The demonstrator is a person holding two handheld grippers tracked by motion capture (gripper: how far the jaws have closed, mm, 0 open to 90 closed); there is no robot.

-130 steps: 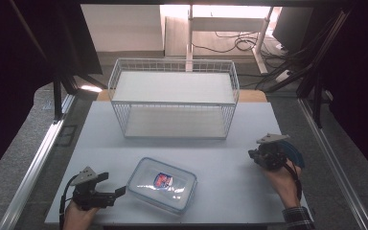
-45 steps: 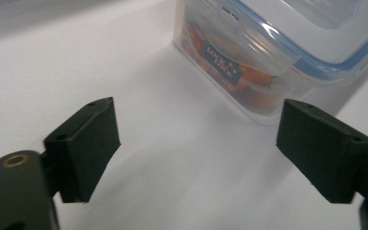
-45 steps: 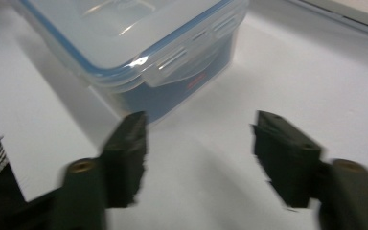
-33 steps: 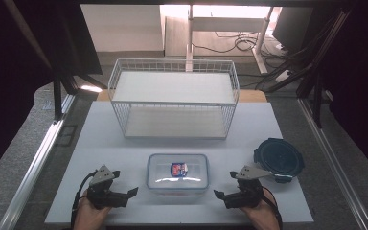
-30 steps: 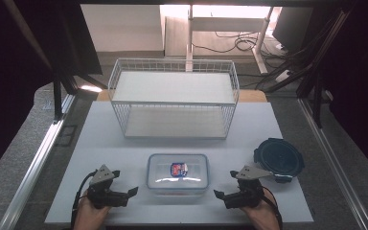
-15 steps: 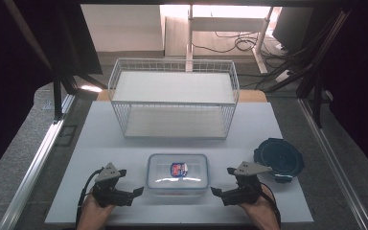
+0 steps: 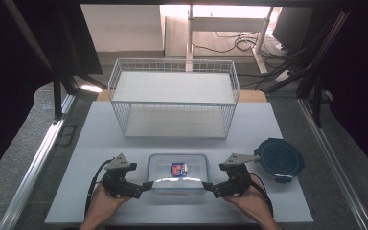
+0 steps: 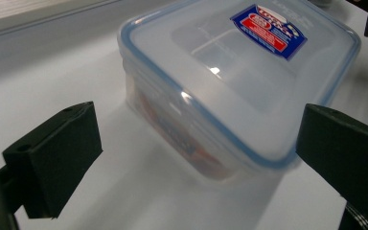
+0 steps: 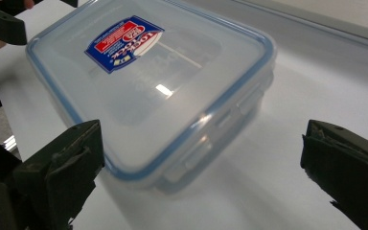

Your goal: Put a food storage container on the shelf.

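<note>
A clear rectangular food box (image 7: 177, 173) with a snap-on lid and a red and blue label lies near the table's front edge. My left gripper (image 7: 145, 186) is at its left end and my right gripper (image 7: 208, 186) at its right end, both pointing inward. In the left gripper view the box (image 8: 239, 91) lies just beyond the open gripper (image 8: 199, 143), one corner reaching between the jaws. In the right gripper view the box (image 9: 158, 91) also has its near corner between the jaws of the open gripper (image 9: 201, 163). Neither gripper grasps the box.
A white wire basket (image 7: 172, 98) stands at the back centre of the white table (image 7: 100, 143). A dark blue round lidded container (image 7: 279, 158) rests at the right, just behind my right hand.
Since the oldest frame the box has moved to the centre and squared up, and the round blue container now lies at the right. In the last second both grippers closed in on the box's ends.
</note>
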